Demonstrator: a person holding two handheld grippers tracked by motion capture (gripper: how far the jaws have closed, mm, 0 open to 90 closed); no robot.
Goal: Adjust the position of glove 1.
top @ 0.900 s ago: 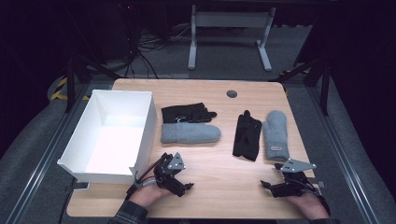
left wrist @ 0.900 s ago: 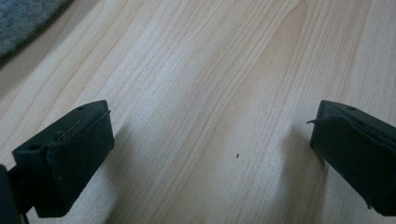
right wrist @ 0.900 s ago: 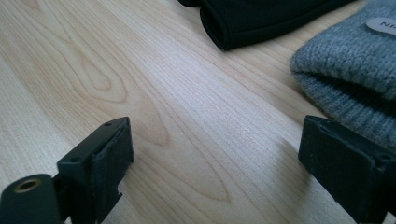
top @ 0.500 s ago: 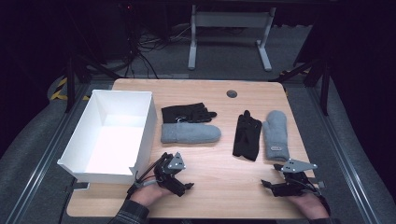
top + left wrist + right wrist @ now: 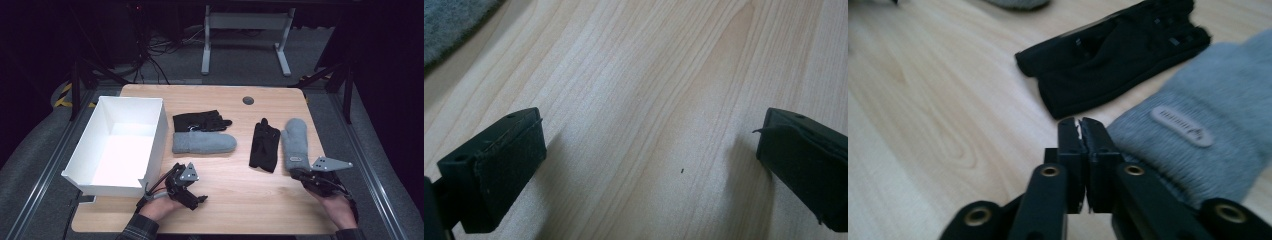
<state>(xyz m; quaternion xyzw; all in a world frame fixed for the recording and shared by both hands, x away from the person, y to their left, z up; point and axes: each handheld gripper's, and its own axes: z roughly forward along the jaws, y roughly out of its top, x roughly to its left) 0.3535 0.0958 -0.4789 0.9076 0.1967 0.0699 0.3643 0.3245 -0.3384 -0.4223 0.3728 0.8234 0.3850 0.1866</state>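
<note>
R gripper (image 5: 304, 176) nearer grey mitten (image 5: 296, 142)

place: lab | cues: dark room, floor cables (image 5: 160, 50), rail-framed table (image 5: 220, 190)

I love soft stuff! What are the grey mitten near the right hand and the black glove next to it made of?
The grey mitten looks like fuzzy fleece or wool, matte, with a small sewn-on patch. The black glove looks like thinner, smoother knit fabric, maybe with grippy dots on the fingers; the blur leaves that open.
</note>
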